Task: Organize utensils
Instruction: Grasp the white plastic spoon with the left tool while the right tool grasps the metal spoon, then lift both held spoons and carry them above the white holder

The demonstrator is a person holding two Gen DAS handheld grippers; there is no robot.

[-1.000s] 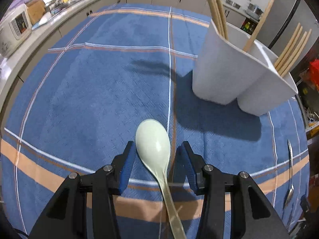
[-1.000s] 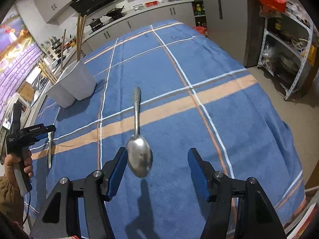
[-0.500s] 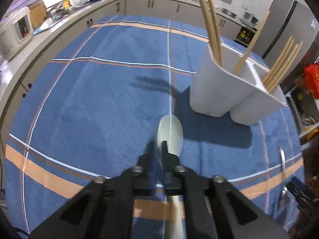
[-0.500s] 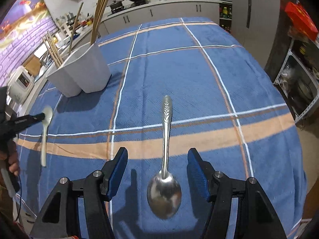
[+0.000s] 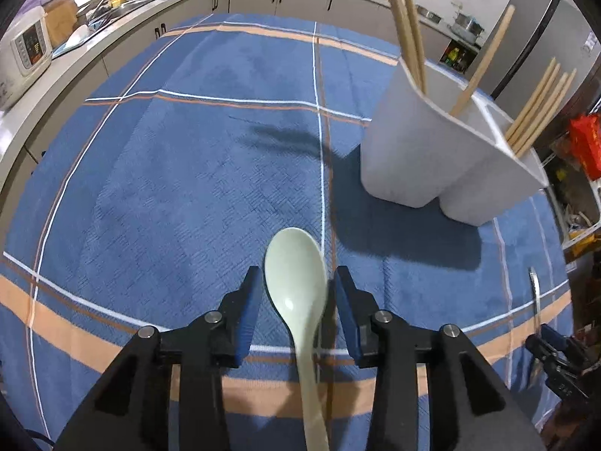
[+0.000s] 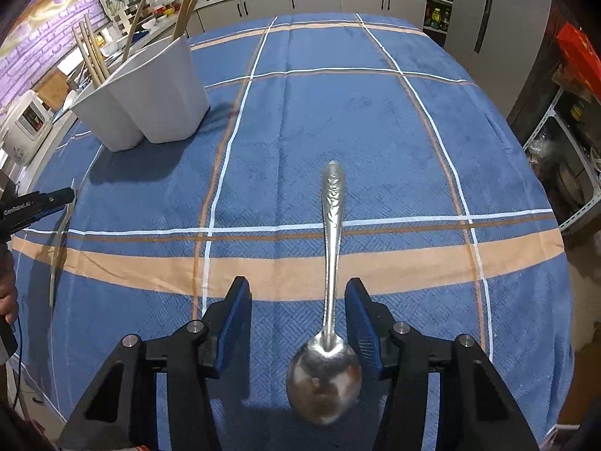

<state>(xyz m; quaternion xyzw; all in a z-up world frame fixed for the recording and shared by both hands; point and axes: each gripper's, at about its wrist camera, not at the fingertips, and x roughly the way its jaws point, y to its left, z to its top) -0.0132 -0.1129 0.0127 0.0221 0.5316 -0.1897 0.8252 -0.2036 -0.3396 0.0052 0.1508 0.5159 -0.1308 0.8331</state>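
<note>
A pale green spoon [image 5: 296, 293] lies on the blue checked cloth, its bowl between the fingers of my left gripper [image 5: 296, 278]. Those jaws are opening and a small gap shows on each side of the bowl. A metal spoon [image 6: 332, 225] lies with its handle pointing away. My right gripper [image 6: 296, 289] straddles its thin neck; the jaws are closing and the pads stand clear of it. A white utensil holder [image 5: 432, 158] with wooden sticks stands behind, and it shows at the left in the right wrist view [image 6: 150, 94].
The tablecloth [image 6: 375, 112] drops off at the table's right and near edges. A counter with a rice cooker [image 5: 26, 49] runs along the left. A fridge [image 6: 499, 18] and a metal shelf [image 6: 571, 158] stand to the right. A hand [image 6: 7, 300] holds the left gripper.
The left jaws shut on the green spoon half a second ago and have parted again. The right gripper has moved over the metal spoon, which now lies between its narrower jaws.
</note>
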